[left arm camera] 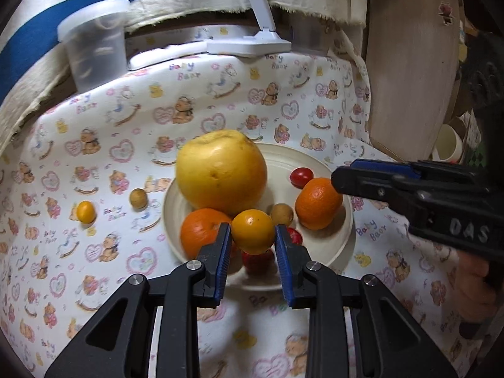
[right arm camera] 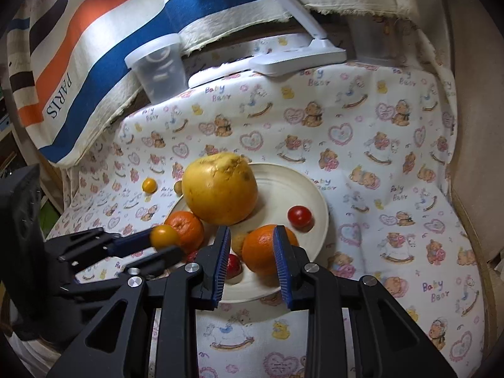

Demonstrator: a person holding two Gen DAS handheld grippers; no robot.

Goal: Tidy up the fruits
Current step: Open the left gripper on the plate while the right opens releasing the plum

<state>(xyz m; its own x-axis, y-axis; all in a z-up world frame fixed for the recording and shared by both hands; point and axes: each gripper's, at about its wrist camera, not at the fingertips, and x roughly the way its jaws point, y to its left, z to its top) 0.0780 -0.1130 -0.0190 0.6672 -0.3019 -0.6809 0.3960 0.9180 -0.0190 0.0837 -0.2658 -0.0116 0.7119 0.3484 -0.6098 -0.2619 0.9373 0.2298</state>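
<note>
Two blue-padded fingers of the left gripper [left arm camera: 253,236] clamp a small yellow-orange round fruit [left arm camera: 253,231] above the near rim of the cream round plate [left arm camera: 341,233], beside the large yellow pomelo [left arm camera: 221,170]. Right wrist view: right gripper [right arm camera: 251,242], jaws parted, nothing held, frames an orange mandarin [right arm camera: 263,252] on the plate

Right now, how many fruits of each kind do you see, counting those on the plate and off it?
Pomelo: 1
Oranges: 2
Small yellow fruits: 2
Small brown fruits: 2
Small red fruits: 3
Total: 10
</note>
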